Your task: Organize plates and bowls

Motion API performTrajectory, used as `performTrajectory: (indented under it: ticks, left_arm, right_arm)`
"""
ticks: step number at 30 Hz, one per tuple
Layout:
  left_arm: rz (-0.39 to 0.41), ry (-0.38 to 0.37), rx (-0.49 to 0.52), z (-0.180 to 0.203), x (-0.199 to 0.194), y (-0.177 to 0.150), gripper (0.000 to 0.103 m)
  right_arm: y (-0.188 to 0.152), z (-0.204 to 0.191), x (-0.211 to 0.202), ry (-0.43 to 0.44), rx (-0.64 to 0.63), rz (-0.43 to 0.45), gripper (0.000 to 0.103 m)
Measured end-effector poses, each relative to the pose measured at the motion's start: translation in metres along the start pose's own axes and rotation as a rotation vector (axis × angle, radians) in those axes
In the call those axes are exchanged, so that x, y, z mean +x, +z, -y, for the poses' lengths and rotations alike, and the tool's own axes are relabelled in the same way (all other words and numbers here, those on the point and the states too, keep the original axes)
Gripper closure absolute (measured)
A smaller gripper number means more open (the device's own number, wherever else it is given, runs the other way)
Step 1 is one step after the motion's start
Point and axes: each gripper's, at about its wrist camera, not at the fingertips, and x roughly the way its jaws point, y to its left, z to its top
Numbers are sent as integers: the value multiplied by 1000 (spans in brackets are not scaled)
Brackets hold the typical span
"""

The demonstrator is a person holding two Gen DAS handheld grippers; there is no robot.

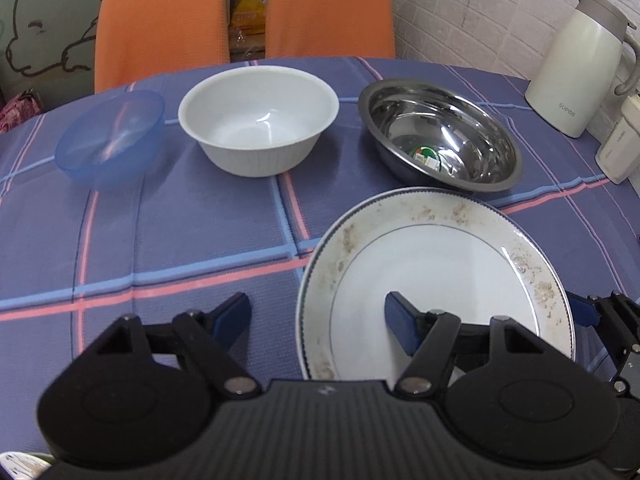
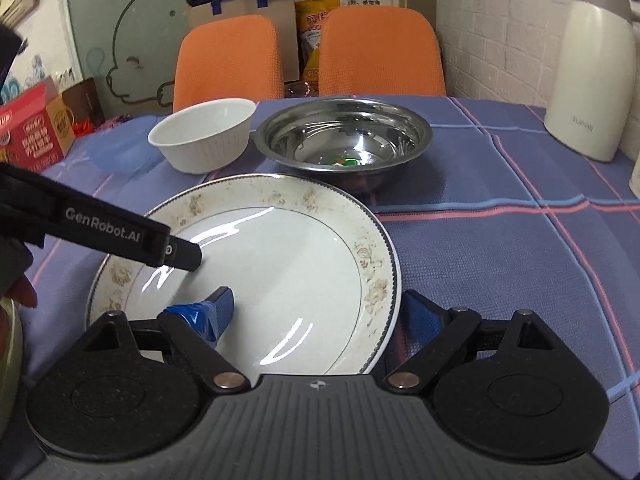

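A white plate (image 1: 436, 264) with a worn floral rim lies on the blue plaid tablecloth; it also shows in the right wrist view (image 2: 288, 256). My left gripper (image 1: 316, 320) is open, its jaws straddling the plate's left rim. My right gripper (image 2: 320, 312) is open, its jaws straddling the plate's right rim. The left gripper's finger (image 2: 120, 236) reaches over the plate. Behind stand a blue plastic bowl (image 1: 110, 136), a white bowl (image 1: 258, 118) and a steel bowl (image 1: 440, 134), also seen in the right wrist view (image 2: 344, 140).
A cream thermos jug (image 1: 580, 64) stands at the table's back right by the brick wall. Two orange chairs (image 1: 160, 20) stand behind the table. A red box (image 2: 32, 128) sits off the left edge. Another dish edge (image 1: 16, 466) shows at bottom left.
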Motion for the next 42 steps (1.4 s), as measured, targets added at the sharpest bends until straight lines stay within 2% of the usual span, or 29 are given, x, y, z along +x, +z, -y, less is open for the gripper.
performTrajectory:
  ticks: [1, 2, 3, 4, 7, 9, 19, 25, 35, 42]
  left_arm:
    - [6, 4, 9, 3, 0, -1, 39]
    - [12, 1, 17, 4, -2, -2, 44]
    - [14, -11, 20, 5, -3, -2, 54]
    - [12, -28, 21, 7, -3, -2, 58]
    - [5, -19, 4, 7, -4, -2, 59]
    - [-8, -29, -16, 5, -6, -3, 64]
    - [39, -18, -13, -2, -35, -13, 65]
    - [81, -3, -33, -18, -67, -28, 65]
    - [170, 92, -123, -79, -143, -73, 66]
    - [179, 154, -182, -123, -175, -115, 66]
  right_arm:
    - [-1, 0, 0, 7, 15, 4, 25]
    - [-1, -4, 1, 4, 8, 8, 24]
    - [-1, -7, 1, 3, 6, 9, 24]
    - [-1, -7, 2, -4, 23, 14, 24]
    - [-2, -7, 0, -8, 65, 33, 24]
    - [-1, -5, -2, 5, 128, 41, 24]
    - [-4, -25, -27, 1, 121, 105, 24]
    - [-5, -38, -42, 31, 131, 129, 24]
    - [-7, -109, -72, 144, 51, 186, 24]
    - [-19, -161, -81, 230, -5, 180, 24]
